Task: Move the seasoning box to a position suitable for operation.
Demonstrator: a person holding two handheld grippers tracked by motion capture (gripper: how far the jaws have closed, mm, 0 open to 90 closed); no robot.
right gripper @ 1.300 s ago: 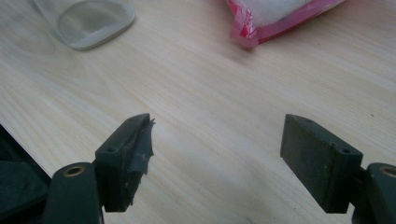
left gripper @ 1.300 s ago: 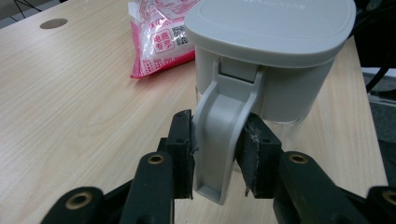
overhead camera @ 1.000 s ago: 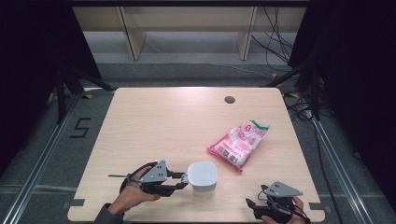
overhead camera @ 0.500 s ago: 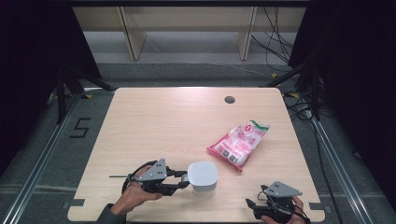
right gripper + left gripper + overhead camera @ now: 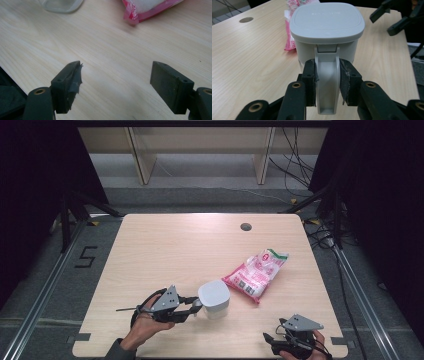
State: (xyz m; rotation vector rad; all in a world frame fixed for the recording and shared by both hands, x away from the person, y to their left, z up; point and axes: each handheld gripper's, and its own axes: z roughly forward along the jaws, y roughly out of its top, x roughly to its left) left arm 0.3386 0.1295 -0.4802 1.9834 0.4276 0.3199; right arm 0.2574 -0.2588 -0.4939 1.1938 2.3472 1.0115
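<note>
A white lidded container with a side handle stands upright near the table's front middle. My left gripper reaches it from the left. Its jaws have just been closing on the handle, and in the left gripper view both pads press against the handle's sides. A pink snack bag lies flat just right of and behind the container. My right gripper hovers at the front right corner of the table. Its jaws stand wide apart over bare wood with nothing between them.
The light wooden table has a round cable hole near its far edge. The front edge runs close under both hands. Dark frame legs and cables stand on the floor around the table.
The left gripper's jaws have drawn in slightly around the container's handle. Both hands, the container and the bag stay where they were.
</note>
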